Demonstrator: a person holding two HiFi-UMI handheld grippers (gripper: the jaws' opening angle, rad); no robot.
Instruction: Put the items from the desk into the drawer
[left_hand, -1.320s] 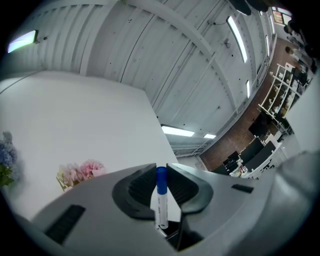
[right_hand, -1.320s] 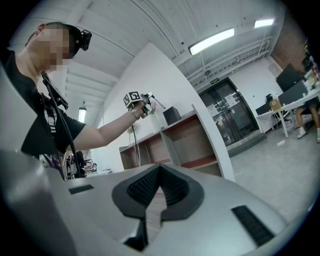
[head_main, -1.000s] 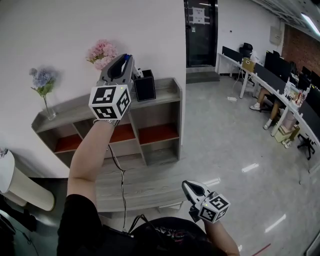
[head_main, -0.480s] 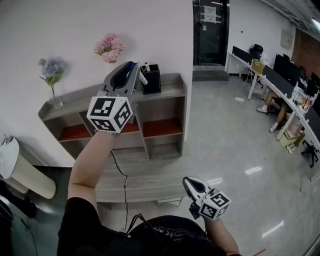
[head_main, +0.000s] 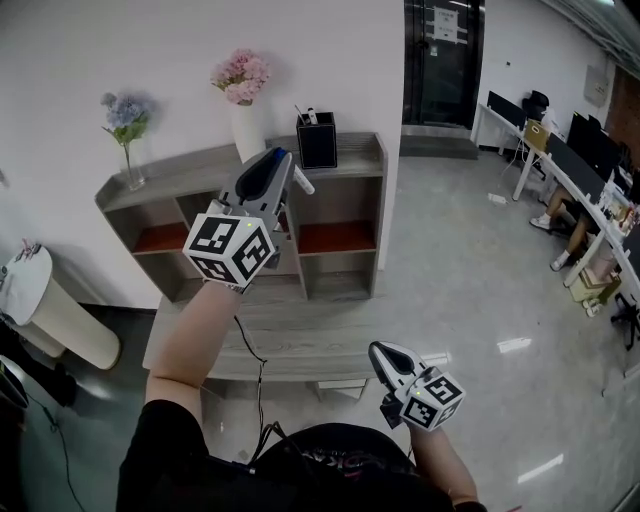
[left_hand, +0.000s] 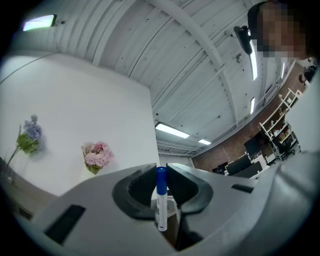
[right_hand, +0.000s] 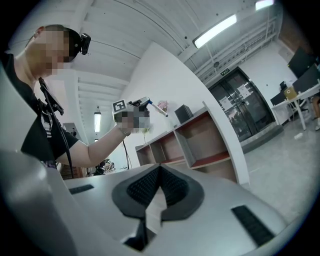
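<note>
My left gripper (head_main: 280, 165) is raised in front of the grey shelf unit (head_main: 345, 168), shut on a white marker with a blue cap (head_main: 302, 184). In the left gripper view the marker (left_hand: 161, 200) stands upright between the pads, blue cap up, at the gripper's (left_hand: 161, 172) tips. A black pen holder (head_main: 317, 141) with pens stands on the shelf top, beyond and right of the gripper. My right gripper (head_main: 382, 352) hangs low by my body, shut with nothing in it; its tips (right_hand: 160, 167) meet. The right gripper view also catches the left gripper (right_hand: 136, 107) and the marker (right_hand: 160, 109).
A vase of pink flowers (head_main: 241, 78) and a glass with a blue flower (head_main: 125, 118) stand on the shelf top. A low grey desk (head_main: 300, 335) lies in front of the shelf. A round white stool (head_main: 55, 310) is at left; office desks (head_main: 585, 170) at far right.
My left gripper has come down and back from the pen holder with the marker in it. The right gripper has stayed put.
</note>
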